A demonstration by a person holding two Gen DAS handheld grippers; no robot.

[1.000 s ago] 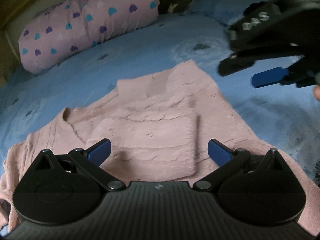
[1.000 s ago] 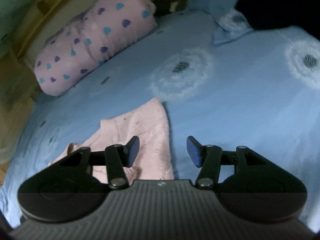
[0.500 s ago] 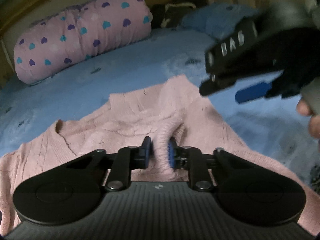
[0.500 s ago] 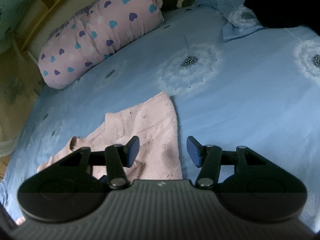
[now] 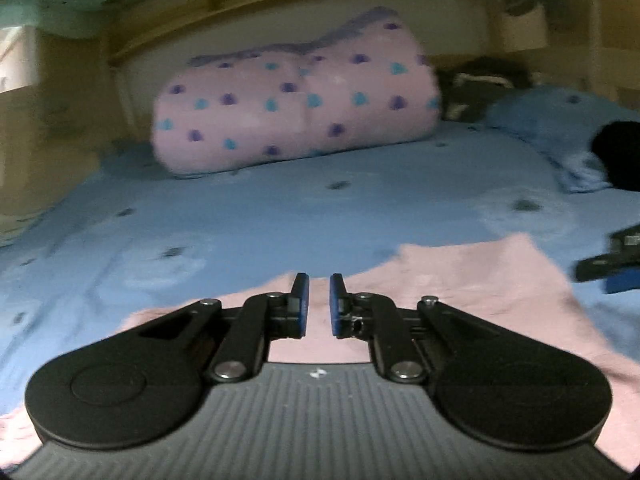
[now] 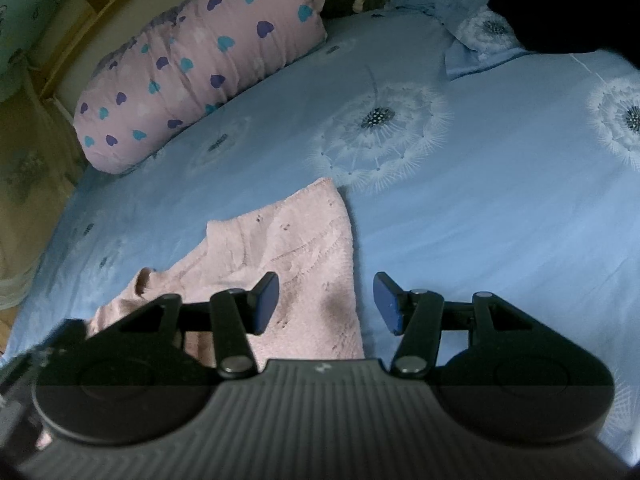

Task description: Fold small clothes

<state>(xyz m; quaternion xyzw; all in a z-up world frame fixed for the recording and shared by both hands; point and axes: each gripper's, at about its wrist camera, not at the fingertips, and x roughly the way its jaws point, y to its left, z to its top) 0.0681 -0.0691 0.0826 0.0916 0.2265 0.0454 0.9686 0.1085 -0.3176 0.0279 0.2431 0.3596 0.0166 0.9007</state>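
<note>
A small pink knit sweater (image 5: pixel 472 280) lies on the blue bedsheet; it also shows in the right wrist view (image 6: pixel 296 248), spread flat with its far corner pointing up the bed. My left gripper (image 5: pixel 319 304) is shut on a fold of the sweater, pink cloth filling the narrow gap between the pads. My right gripper (image 6: pixel 326 300) is open and empty, hovering over the sweater's right edge; its tip shows at the right edge of the left wrist view (image 5: pixel 612 268).
A pink pillow with heart prints (image 5: pixel 296 112) lies at the head of the bed, also in the right wrist view (image 6: pixel 192 68). A blue pillow (image 6: pixel 472 36) with a black garment (image 6: pixel 560 8) sits at the far right. A wooden headboard (image 5: pixel 280 4) stands behind.
My left gripper closed on a fold of the sweater and has tilted up, so its view now faces the headboard. My right gripper stayed open and moved little.
</note>
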